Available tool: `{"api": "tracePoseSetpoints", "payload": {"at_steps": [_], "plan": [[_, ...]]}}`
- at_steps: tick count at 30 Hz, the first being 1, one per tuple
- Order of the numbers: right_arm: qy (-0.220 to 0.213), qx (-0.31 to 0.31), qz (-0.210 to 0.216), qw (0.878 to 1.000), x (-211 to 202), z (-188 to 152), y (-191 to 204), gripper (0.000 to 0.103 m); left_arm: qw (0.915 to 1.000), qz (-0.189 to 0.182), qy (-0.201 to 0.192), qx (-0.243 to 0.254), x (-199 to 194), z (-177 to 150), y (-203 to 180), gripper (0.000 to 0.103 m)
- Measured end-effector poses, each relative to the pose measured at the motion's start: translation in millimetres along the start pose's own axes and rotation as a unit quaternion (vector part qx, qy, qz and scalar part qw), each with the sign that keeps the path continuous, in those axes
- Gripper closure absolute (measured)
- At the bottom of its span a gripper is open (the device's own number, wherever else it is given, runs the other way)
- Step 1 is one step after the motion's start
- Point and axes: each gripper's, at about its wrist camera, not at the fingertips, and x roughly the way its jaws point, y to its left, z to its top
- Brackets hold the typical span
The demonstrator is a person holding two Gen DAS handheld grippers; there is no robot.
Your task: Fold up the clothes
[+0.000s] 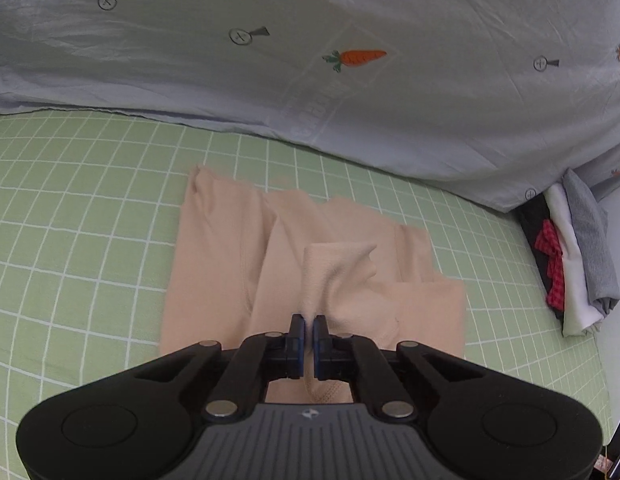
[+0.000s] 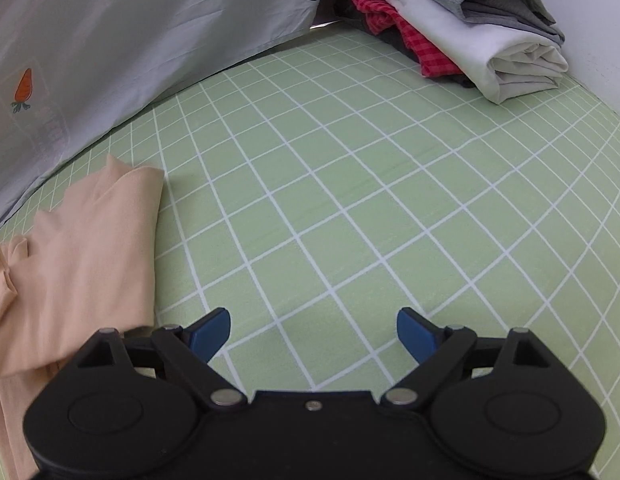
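Two blue-padded left tongs (image 1: 309,326) pinch soft, rumpled peach garment (image 1: 269,256) — lifted.

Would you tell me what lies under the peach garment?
The peach garment rests on the green checked sheet. The left gripper pinches a raised fold; anything beneath the fabric is covered.

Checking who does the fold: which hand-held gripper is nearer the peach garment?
Left. The left hand-held gripper is shut on the peach garment; the right hand-held gripper is open over bare sheet beside it.
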Motion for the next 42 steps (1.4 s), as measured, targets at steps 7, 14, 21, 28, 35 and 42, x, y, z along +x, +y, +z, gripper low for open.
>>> {"api": "tracePoseSetpoints", "payload": {"at_steps": [7,14,21,28,35,42], "plan": [[0.011,-0.063,0.013,0.998,-2.6,-1.5,32.9,0.012,0.9909,0.058,-0.068,-0.101,-17.5,19.4,78.6,0.099],[0.025,-0.116,0.007,0.993,-2.7,-3.3,60.1,0.012,0.9638,0.114,-0.134,-0.201,-35.0,38.8,157.1,0.099],[0.011,-0.156,0.002,0.988,-9.1,-2.9,87.1,0.012,0.9630,0.157,-0.063,-0.209,-13.3,4.9,178.8,0.038],[-0.033,-0.188,0.022,0.981,-32.4,-8.5,102.1,0.001,0.9724,0.134,-0.031,-0.189,-21.7,-25.1,146.7,0.025],[-0.076,-0.203,0.059,0.974,-73.1,-33.4,88.3,0.000,0.9838,0.106,-0.056,-0.133,-78.2,-43.0,93.9,0.014],[-0.075,-0.230,0.074,0.967,-92.9,-88.9,70.3,0.000,0.9922,0.099,-0.048,-0.059,-122.7,-74.2,52.3,0.012]]}}
